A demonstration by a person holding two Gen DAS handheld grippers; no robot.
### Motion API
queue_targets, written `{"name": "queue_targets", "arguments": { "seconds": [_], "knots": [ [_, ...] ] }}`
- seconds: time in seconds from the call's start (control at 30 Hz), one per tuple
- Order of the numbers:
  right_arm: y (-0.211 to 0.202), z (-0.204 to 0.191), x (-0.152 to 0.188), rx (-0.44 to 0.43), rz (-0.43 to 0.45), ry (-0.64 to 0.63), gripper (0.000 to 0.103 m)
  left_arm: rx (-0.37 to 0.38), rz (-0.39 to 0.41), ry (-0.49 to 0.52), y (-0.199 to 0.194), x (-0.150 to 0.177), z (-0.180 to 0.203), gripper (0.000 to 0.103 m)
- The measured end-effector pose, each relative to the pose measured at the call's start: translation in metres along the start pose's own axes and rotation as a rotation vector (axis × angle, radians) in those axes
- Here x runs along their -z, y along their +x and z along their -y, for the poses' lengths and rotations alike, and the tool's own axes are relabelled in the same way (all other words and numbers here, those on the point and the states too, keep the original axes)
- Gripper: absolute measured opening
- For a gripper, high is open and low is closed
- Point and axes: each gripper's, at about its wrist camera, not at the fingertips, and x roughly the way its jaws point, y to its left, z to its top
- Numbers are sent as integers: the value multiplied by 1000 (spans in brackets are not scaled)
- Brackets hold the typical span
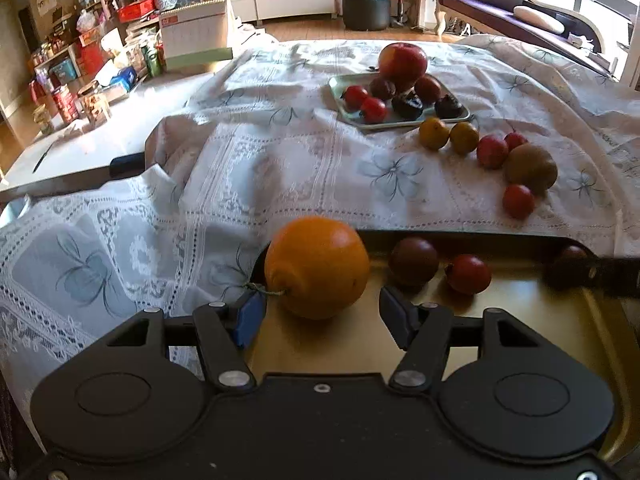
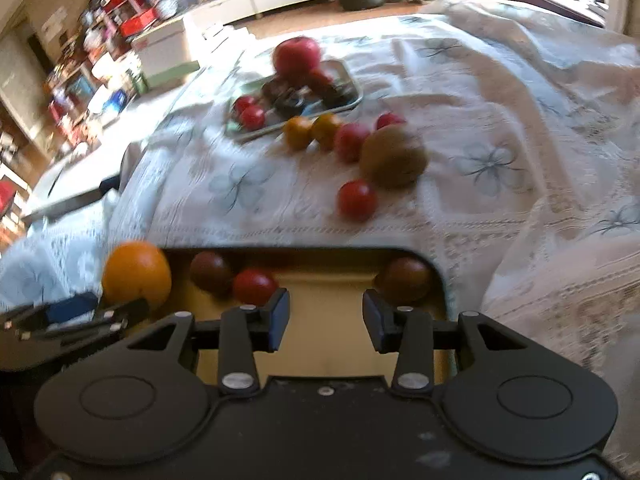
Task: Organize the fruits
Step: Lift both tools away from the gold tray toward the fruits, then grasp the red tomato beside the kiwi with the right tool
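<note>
A large round orange [image 1: 317, 267] sits at the left edge of a shallow gold metal tray [image 1: 520, 320] on the bench, draped in a white lace floral tablecloth [image 1: 240, 168]; the left tongs [image 1: 320, 316] stand spread wide behind the fruit, blue pads on either side of it and clear of its skin. Further right on the same tray lie a dark purple plum [image 1: 414, 261] and, just beside it, a small red tomato-like fruit [image 1: 468, 274], while another dark plum [image 2: 404, 280] rests in the tray's far right corner. The right tongs [image 2: 326, 316] hang open over the tray's bare middle, gripping nothing; that view is motion-blurred. Beyond the tray, loose on the cloth, lie two small yellow-orange fruits [image 1: 448, 134], three small red fruits [image 1: 492, 151] and a brown kiwi [image 1: 530, 168]. Behind them a pale green rectangular tray [image 1: 340, 92] carries a big red apple [image 1: 402, 61] and several small red and dark fruits.
</note>
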Motion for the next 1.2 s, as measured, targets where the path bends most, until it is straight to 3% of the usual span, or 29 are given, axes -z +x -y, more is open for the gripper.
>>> {"name": "queue_targets", "arguments": {
  "seconds": [0.2, 0.37, 0.6, 0.9, 1.2],
  "knots": [
    [-6, 27, -28, -1, 15, 71, 43, 37, -4, 16, 0, -12, 7, 66],
    [-8, 46, -60, 5, 52, 76, 43, 46, -66, 16, 4, -32, 22, 66],
    [19, 67, -82, -45, -39, 176, 43, 89, -66, 70, 7, -46, 44, 62],
    [67, 35, -86, -70, -129, 137, 43, 80, -59, 48, 9, -48, 36, 62],
    [105, 12, -91, 63, -134, 53, 46, 102, -66, 25, 8, -50, 23, 61]
  ]
}}
